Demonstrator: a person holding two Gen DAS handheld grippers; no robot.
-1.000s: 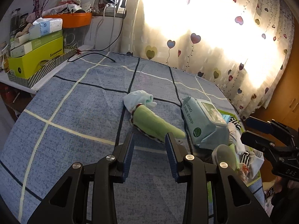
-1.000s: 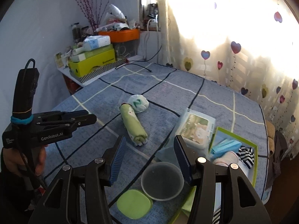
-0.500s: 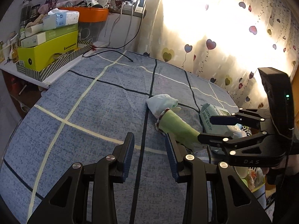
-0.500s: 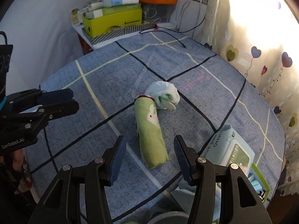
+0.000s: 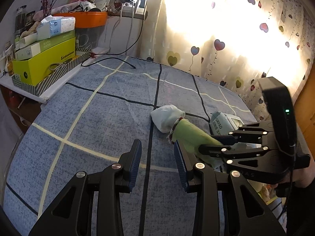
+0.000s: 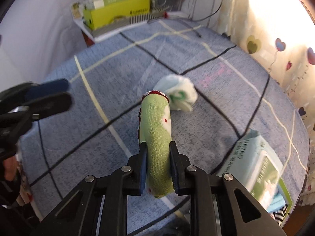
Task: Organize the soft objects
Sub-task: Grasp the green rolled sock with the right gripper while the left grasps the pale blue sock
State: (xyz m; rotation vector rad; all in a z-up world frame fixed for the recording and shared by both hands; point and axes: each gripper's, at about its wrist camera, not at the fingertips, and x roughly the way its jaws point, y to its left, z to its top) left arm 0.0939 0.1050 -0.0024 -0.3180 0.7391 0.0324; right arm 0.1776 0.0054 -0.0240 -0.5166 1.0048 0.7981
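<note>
my right gripper [image 6: 158, 165] has just closed on the near end of the green cloth roll [image 6: 157, 129] lying on the blue bedspread [image 6: 196, 133]; my left gripper [image 5: 157, 163] hovers open, empty.

A green roll [image 6: 157, 137] with red-dotted trim is being shown on a blue cloth [image 6: 196, 63] crossed by black and cream lines.

Open blue checked bedspread [image 5: 94, 118] lies toward ten o'clock; a pale-green wet-wipes pack [image 6: 254, 165] blocks four o'clock.
</note>
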